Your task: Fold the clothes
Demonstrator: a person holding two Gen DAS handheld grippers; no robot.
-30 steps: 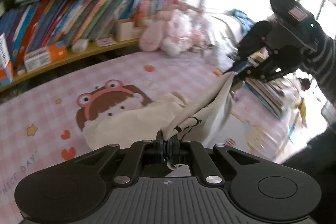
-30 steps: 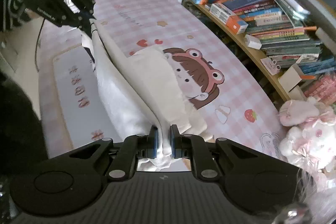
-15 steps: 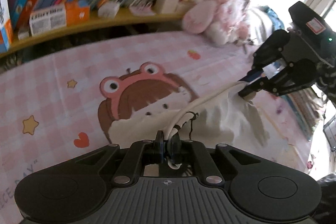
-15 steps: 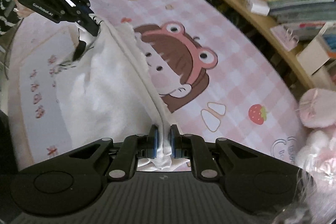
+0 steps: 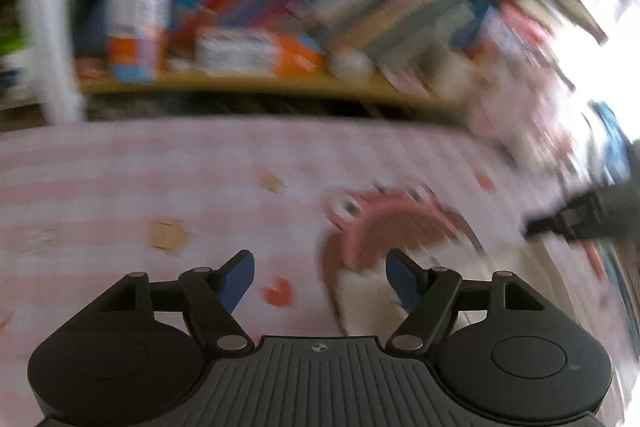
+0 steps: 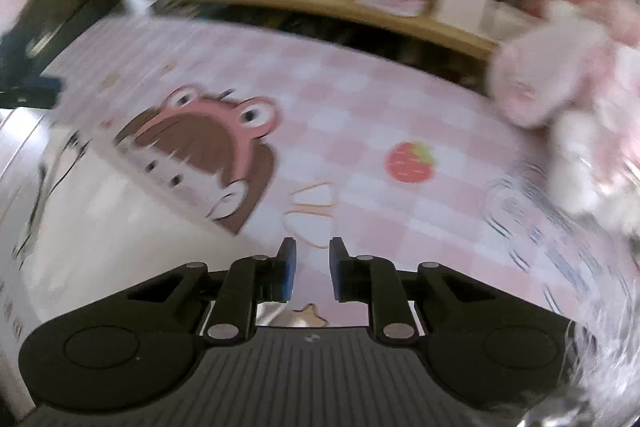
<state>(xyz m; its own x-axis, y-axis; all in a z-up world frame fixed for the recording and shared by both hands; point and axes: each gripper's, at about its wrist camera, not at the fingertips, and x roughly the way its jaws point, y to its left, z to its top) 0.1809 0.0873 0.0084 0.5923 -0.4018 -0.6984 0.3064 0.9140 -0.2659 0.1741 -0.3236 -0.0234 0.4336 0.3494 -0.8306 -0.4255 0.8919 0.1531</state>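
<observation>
Both views are motion-blurred. The white garment [image 6: 92,227] lies on the pink checked tablecloth [image 6: 360,99], at the left in the right wrist view, partly covering the frog-hat cartoon print [image 6: 208,143]. In the left wrist view a piece of the garment [image 5: 372,291] shows at lower right beside the right finger. My left gripper [image 5: 320,279] is wide open and empty above the cloth. My right gripper [image 6: 313,267] is open with a narrow gap and empty, to the right of the garment. The right gripper also shows at the right edge of the left wrist view [image 5: 576,223].
A wooden shelf [image 5: 248,83] packed with books and boxes runs along the far side of the table. Pink and white plush toys [image 6: 560,95] sit at the table's right end. A white post [image 5: 44,27] stands at the left.
Both grippers have opened and let go of the garment, which now lies on the table. Both cameras have swung, the left one leftwards away from the garment.
</observation>
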